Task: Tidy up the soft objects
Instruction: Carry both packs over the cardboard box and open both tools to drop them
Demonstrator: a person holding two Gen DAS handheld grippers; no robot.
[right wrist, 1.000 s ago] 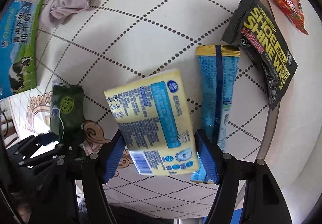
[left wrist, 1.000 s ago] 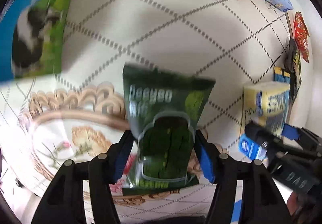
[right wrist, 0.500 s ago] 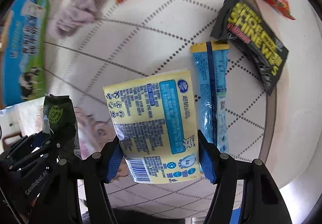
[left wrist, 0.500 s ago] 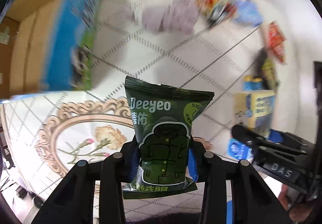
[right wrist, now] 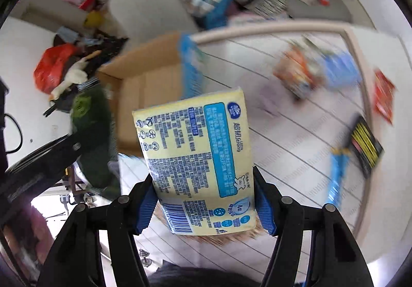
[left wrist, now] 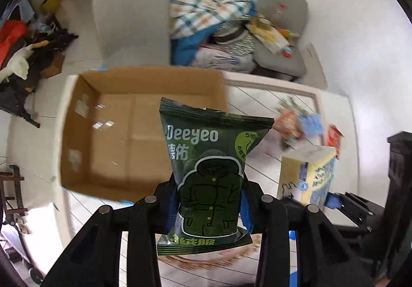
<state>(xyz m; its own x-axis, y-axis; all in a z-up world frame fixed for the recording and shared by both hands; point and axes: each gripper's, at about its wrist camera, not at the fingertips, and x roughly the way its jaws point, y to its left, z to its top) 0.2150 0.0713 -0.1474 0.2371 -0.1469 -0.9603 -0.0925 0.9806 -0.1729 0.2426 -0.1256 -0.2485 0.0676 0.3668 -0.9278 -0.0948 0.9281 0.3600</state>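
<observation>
Up in the air, the left gripper [left wrist: 209, 205] squeezed a dark green Deeyeo packet [left wrist: 209, 166] between its blue pads — the packet stood upright, in front of an open cardboard box [left wrist: 108, 132]. Beside it, the right gripper [right wrist: 206, 204] was clenched on a yellow tissue pack [right wrist: 198, 155], which also stood upright. Both hung above a white table [right wrist: 296, 137] with thin crossing lines. Farther off on the table lay a black and yellow wipes pouch [right wrist: 365, 148], a long blue packet [right wrist: 337, 176] and a red snack bag [right wrist: 383, 99] — all blurry.
</observation>
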